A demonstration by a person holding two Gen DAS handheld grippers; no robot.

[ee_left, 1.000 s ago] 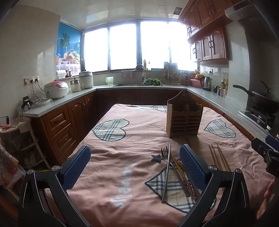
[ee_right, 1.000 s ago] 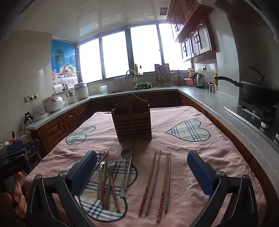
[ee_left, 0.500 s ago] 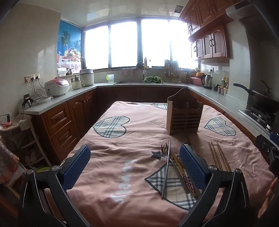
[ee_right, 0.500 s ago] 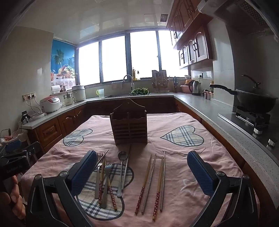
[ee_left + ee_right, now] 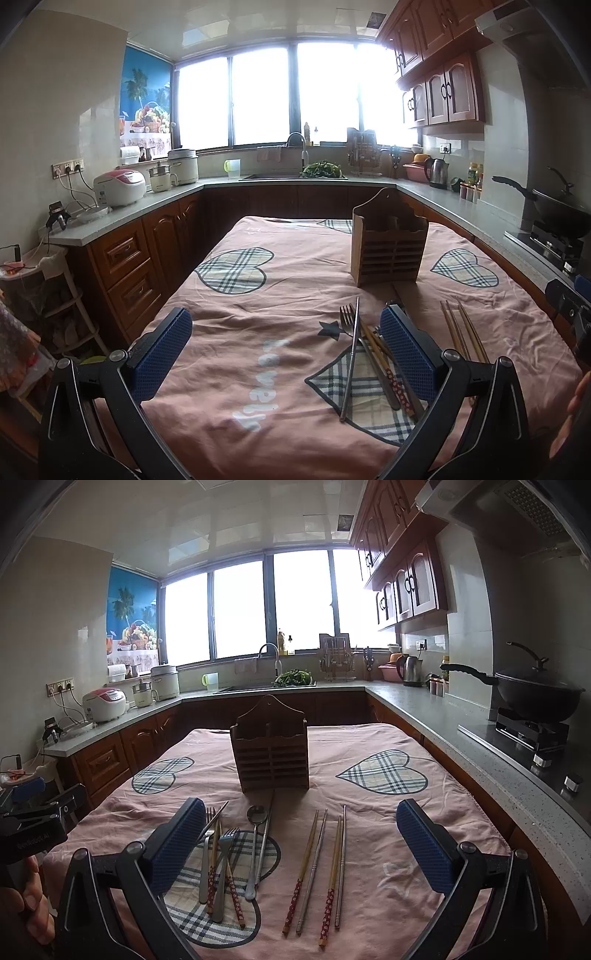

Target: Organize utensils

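A wooden utensil holder (image 5: 271, 755) stands upright mid-table; it also shows in the left wrist view (image 5: 389, 247). In front of it lie two forks (image 5: 223, 867), a spoon (image 5: 254, 849) and loose chopsticks on a plaid heart patch. Several more chopsticks (image 5: 321, 864) lie side by side to the right. My right gripper (image 5: 301, 842) is open and empty, hovering over the near utensils. My left gripper (image 5: 286, 347) is open and empty, left of the fork pile (image 5: 354, 350).
A pink tablecloth (image 5: 369, 904) with plaid hearts covers the table. Kitchen counters ring the room: a rice cooker (image 5: 118, 186) at left, a sink (image 5: 269, 683) at the back, a wok (image 5: 535, 694) on the stove at right.
Both grippers have tilted or risen slightly, so the table sits lower in both views. Nothing on the table has moved.
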